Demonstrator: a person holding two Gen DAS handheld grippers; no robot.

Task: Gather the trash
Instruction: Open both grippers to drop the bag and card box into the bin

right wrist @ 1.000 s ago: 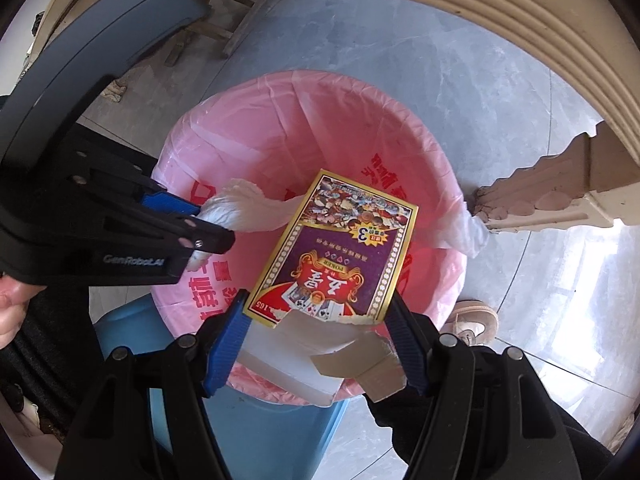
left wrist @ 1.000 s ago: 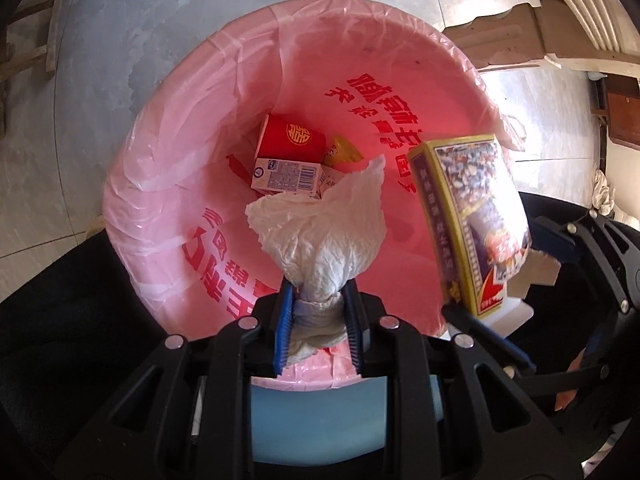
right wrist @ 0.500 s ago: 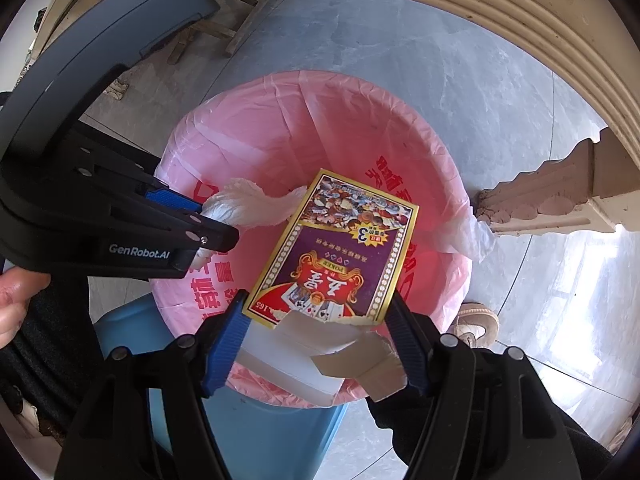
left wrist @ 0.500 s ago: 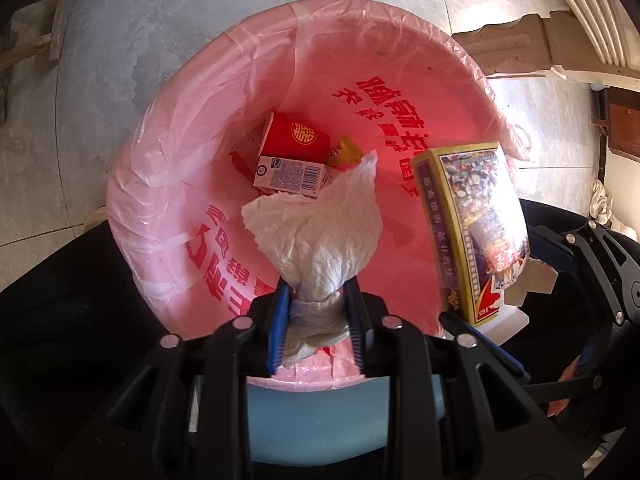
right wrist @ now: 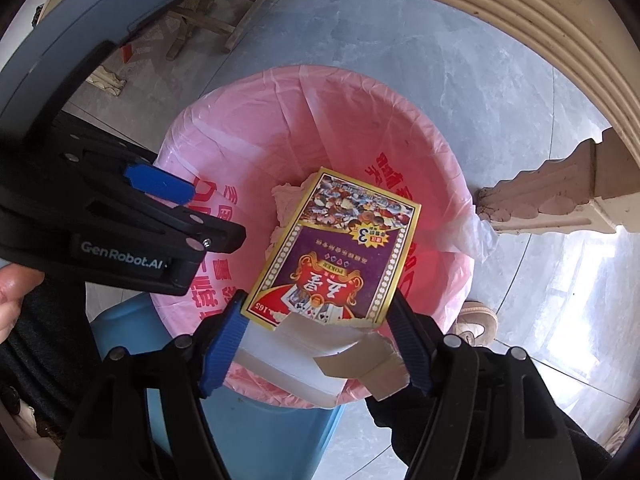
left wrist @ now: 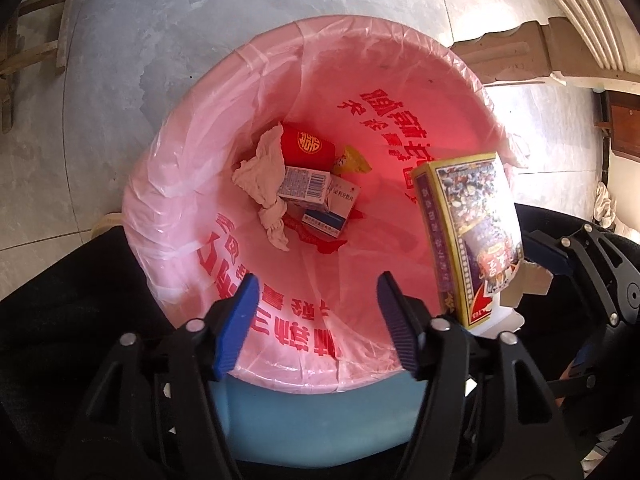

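A blue bin [left wrist: 320, 424] lined with a pink bag [left wrist: 180, 184] stands right below both grippers. The crumpled white tissue [left wrist: 264, 184] lies at the bottom beside a red box [left wrist: 308, 146], small cartons [left wrist: 304, 184] and a yellow wrapper [left wrist: 352, 160]. My left gripper [left wrist: 317, 284] hangs over the near rim, its jaws opening with nothing between them. My right gripper [right wrist: 318, 304] holds a purple and yellow playing-card box [right wrist: 340, 248] over the bin. Its jaws are easing open, but the pads still touch the box's sides. The box's torn flap hangs toward the camera.
Grey tiled floor surrounds the bin. A carved beige table leg [right wrist: 560, 204] stands to the right, and the table's ribbed edge [right wrist: 480, 12] arcs overhead. A wooden stool [left wrist: 32, 40] is at the far left. A shoe [right wrist: 476, 320] sits by the bin.
The left gripper has opened and let go of the tissue, which has dropped to the bottom of the bag. The right gripper and the card box have stayed in place.
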